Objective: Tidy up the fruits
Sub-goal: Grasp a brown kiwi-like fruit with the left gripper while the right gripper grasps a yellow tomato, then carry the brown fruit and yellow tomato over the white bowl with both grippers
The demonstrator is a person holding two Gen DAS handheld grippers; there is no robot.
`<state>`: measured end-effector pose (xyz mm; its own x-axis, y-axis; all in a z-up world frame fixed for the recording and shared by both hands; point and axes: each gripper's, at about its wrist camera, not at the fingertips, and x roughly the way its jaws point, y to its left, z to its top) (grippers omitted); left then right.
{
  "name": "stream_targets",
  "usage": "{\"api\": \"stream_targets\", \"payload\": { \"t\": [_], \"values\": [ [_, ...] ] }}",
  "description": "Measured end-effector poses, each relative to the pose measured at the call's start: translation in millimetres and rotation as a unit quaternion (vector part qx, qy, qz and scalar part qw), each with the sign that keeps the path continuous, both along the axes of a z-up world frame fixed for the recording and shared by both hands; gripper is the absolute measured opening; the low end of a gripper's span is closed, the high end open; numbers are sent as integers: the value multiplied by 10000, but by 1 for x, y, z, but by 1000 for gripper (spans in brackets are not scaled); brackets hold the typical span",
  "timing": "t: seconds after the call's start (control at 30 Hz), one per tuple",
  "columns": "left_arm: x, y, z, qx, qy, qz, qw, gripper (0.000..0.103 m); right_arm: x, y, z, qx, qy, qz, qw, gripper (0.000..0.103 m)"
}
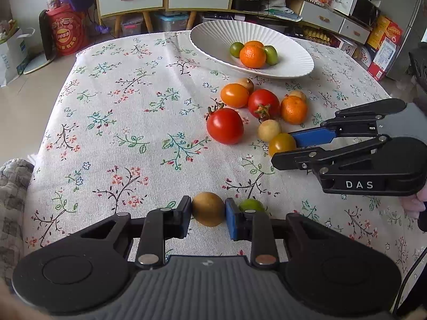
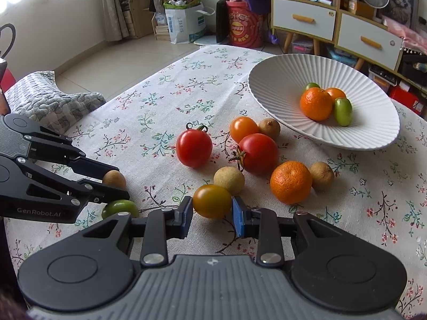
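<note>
A white ribbed plate (image 2: 293, 74) is sitting at two o'clock on the flowered tablecloth (image 1: 120, 112), holding two oranges (image 2: 316, 104) and two green fruits (image 2: 343, 111). Toward six o'clock of it, tomatoes (image 2: 194, 148), another orange (image 2: 291, 182) and small brown fruits (image 2: 269, 128) are lying loose and bunched together. The right gripper (image 2: 212, 212), marked DAS, is clamping a yellow tomato (image 2: 212, 200). The left gripper (image 1: 208, 214), marked GenRobot.AI, is clamping a brown fruit (image 1: 208, 208), a green fruit (image 1: 250, 205) just beside it.

Two red tomatoes (image 2: 194, 148), two mandarins (image 2: 291, 182), one plate (image 2: 280, 80)
</note>
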<state>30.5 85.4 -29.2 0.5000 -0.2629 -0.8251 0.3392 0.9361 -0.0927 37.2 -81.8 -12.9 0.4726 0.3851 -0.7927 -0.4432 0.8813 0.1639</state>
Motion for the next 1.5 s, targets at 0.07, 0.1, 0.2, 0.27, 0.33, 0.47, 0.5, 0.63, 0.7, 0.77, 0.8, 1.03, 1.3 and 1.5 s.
{"api": "stream_targets", "payload": {
  "t": [0.07,0.1,0.2,0.27,0.33,0.47,0.5,0.63,0.7,0.77,0.8,1.03,1.3,1.5],
  "values": [
    [1,0,2,-42,-24,29,10000,18,1,-2,3,46,-5,-11,10000,29],
    [1,0,4,-60,-38,46,10000,18,1,-3,5,72,-16,-17,10000,29],
    [2,0,8,-119,-96,94,9998,18,1,-8,10,138,-70,-54,9999,29],
    [3,-2,11,-175,-123,111,9997,18,2,-11,14,184,-93,-93,9997,29],
    [4,-5,13,-199,-157,110,9996,18,3,-13,17,214,-119,-134,9996,29],
    [7,-11,20,-255,-248,99,9993,17,4,-20,22,268,-170,-221,9993,29],
    [8,-13,22,-285,-271,100,9992,17,5,-21,23,284,-188,-242,9991,29],
    [12,-21,29,-367,-377,84,9986,17,8,-30,30,380,-298,-349,9982,29],
    [14,-26,32,-417,-425,77,9982,17,10,-36,33,428,-335,-434,9976,29],
    [17,-31,35,-469,-454,88,9978,17,12,-42,36,458,-365,-518,9969,29],
    [19,-33,36,-493,-470,92,9976,17,13,-44,36,464,-381,-557,9966,29],
    [34,-53,47,-601,-689,111,9958,18,21,-60,41,515,-477,-809,9942,29],
    [56,-78,53,-813,-985,180,9917,17,37,-79,40,601,-475,-1199,9898,29],
    [73,-98,45,-819,-1030,220,9911,17,51,-92,34,658,-386,-1556,9849,29]
  ]
}}
